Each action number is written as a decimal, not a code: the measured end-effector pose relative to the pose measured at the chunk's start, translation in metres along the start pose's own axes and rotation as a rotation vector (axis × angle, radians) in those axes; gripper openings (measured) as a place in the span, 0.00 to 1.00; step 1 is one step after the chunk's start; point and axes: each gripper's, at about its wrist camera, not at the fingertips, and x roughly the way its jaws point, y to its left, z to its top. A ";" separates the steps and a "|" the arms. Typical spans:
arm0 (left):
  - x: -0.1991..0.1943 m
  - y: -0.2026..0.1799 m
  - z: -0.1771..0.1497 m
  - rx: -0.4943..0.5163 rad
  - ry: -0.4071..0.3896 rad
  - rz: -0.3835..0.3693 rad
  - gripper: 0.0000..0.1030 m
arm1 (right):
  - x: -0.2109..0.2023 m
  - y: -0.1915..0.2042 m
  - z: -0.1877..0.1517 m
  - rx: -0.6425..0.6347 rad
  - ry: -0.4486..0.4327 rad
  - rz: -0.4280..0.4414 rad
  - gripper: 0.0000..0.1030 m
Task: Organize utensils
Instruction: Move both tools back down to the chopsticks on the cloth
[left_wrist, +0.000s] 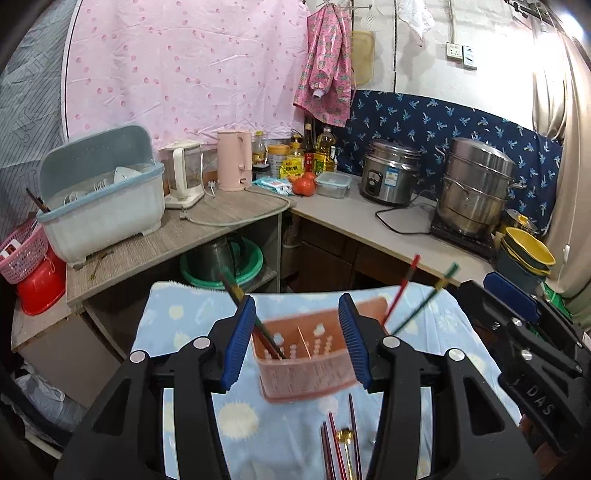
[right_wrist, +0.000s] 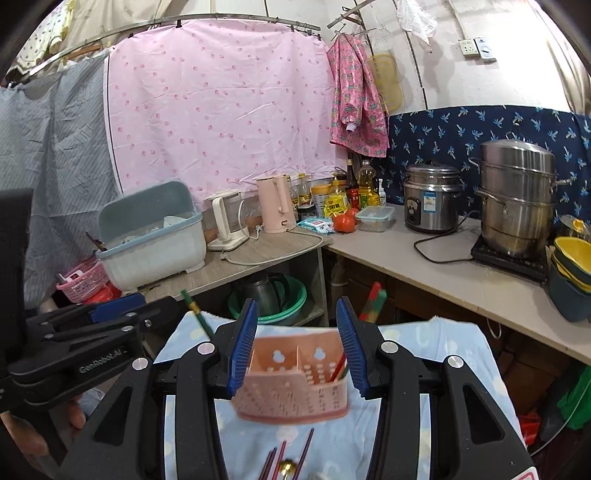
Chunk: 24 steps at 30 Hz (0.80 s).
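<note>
The pink utensil holder (left_wrist: 303, 354) stands on the blue patterned cloth (left_wrist: 184, 325), toward its far edge; it is divided down the middle and already has dark chopsticks (left_wrist: 267, 339) in its left compartment and a red and a green chopstick (left_wrist: 402, 291) leaning out at its right. On the cloth just near of it lie more dark red chopsticks (left_wrist: 332, 443) with a gold-headed spoon (left_wrist: 345, 439) among them. The left gripper (left_wrist: 301, 341) and the right gripper (right_wrist: 301, 343) both hover over the holder, each with its fingers apart and empty. The step in hand looks like fetching the next loose piece. To do it well, I would come down on one chopstick at mid-length, close squarely across it so it cannot swivel, lift it clear of the spoon, tip it upright and drop it into the matching compartment without nudging the light holder.
</note>
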 end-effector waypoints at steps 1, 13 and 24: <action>-0.005 -0.001 -0.007 -0.004 0.010 -0.006 0.43 | -0.008 -0.001 -0.006 0.008 0.009 0.007 0.43; -0.049 -0.009 -0.090 -0.043 0.130 -0.053 0.44 | -0.105 -0.023 -0.077 0.115 0.097 0.030 0.43; -0.088 -0.015 -0.161 -0.042 0.193 -0.024 0.53 | -0.148 -0.021 -0.144 0.083 0.195 0.012 0.50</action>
